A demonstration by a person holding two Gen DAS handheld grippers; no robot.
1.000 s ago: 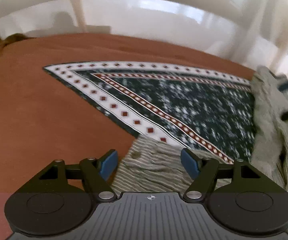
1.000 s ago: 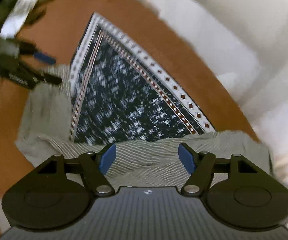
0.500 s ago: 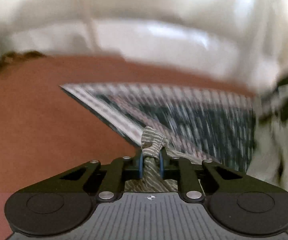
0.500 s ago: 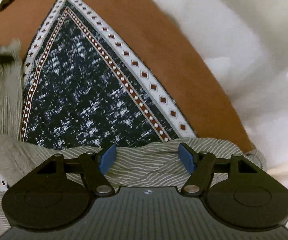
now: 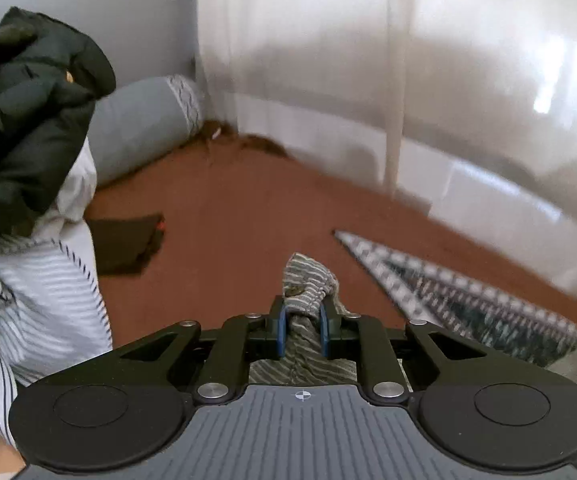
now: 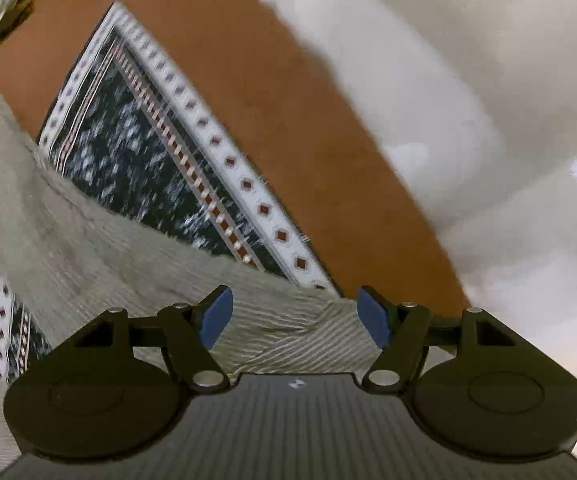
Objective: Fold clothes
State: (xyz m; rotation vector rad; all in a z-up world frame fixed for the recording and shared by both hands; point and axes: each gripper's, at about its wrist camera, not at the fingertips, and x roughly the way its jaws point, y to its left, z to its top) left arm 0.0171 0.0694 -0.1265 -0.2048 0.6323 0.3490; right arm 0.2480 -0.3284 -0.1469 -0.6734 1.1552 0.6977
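Observation:
My left gripper point(image 5: 303, 327) is shut on a bunched corner of a grey-green striped garment point(image 5: 306, 280), lifted above the brown bed cover point(image 5: 232, 216). In the right wrist view the same striped garment point(image 6: 100, 256) stretches from the upper left down under my right gripper point(image 6: 294, 312), which is open with cloth lying between and below its blue pads point(image 6: 216, 316). The garment lies over a dark patterned cloth with a white diamond border point(image 6: 160, 160), also seen in the left wrist view point(image 5: 460, 300).
A pile of clothes sits at left: dark jacket point(image 5: 28, 120) on a white striped shirt point(image 5: 36, 304). A grey bolster point(image 5: 144, 124) lies against the wall. A dark folded item point(image 5: 124, 240) rests on the bed cover. White curtains point(image 5: 368, 60) hang behind.
My left gripper closed on the striped garment's corner, lifted it and swung left toward the clothes pile. The garment now stretches taut across the right wrist view. My right gripper stayed open.

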